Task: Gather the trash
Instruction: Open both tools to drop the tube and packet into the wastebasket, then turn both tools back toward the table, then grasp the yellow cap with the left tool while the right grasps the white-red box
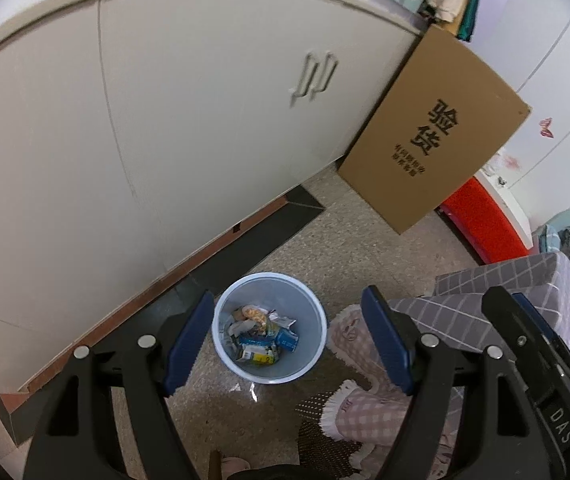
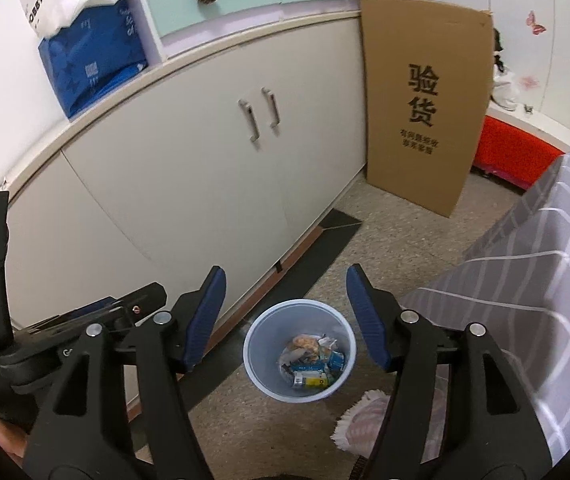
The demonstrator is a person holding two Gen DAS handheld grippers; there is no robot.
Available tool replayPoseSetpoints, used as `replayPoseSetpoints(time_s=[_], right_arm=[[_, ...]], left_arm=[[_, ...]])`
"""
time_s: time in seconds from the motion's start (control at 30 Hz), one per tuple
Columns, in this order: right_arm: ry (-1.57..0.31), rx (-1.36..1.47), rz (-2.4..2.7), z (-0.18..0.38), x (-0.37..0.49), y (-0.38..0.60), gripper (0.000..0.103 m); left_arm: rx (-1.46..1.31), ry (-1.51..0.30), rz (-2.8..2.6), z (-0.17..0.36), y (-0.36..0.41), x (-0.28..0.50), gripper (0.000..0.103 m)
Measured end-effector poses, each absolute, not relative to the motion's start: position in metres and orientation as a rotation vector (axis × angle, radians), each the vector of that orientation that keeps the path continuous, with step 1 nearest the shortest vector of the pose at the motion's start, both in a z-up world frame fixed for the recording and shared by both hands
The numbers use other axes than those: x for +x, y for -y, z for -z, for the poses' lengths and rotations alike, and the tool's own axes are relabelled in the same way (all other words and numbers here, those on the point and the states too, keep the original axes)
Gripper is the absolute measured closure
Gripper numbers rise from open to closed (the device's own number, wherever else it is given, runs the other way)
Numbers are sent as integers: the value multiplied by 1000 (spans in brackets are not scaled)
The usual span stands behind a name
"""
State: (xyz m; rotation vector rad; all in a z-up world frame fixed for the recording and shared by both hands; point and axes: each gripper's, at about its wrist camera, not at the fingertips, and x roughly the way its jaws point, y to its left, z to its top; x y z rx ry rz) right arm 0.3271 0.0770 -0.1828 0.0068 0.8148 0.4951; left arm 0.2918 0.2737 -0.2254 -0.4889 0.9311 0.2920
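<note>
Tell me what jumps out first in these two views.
A pale blue bin stands on the speckled floor below both open tools, its bottom littered with crumpled wrappers and cartons. Behind it, a tall cardboard box with bold black characters leans by the white cabinet. One clear scrap lies just outside the bin.

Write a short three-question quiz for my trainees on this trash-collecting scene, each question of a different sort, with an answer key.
1. True or false: the left gripper holds a wrapper.
2. Where does the trash lie? A) on the floor B) inside the bin C) on the cardboard box
3. Fill in: the right gripper has its jaws ____.

Key: 1 false; 2 B; 3 open.
</note>
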Motion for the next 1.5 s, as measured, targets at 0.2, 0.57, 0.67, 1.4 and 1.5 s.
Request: replayPoseSetpoints(time_s=[0.2, 0.57, 0.67, 1.4, 1.5], right_arm=[[-757, 42, -480, 153, 314, -42, 39], [-632, 118, -355, 98, 295, 82, 33], [-613, 141, -281, 92, 292, 132, 30], [-877, 209, 56, 157, 358, 368, 12], [-893, 223, 57, 163, 366, 378, 12]], left_arm=[[-455, -873, -248, 192, -243, 284, 27], [-306, -794, -91, 128, -127, 293, 24], [-256, -806, -23, 119, -78, 307, 24], [171, -854, 240, 138, 182, 394, 24], [191, -842, 242, 143, 197, 407, 24]])
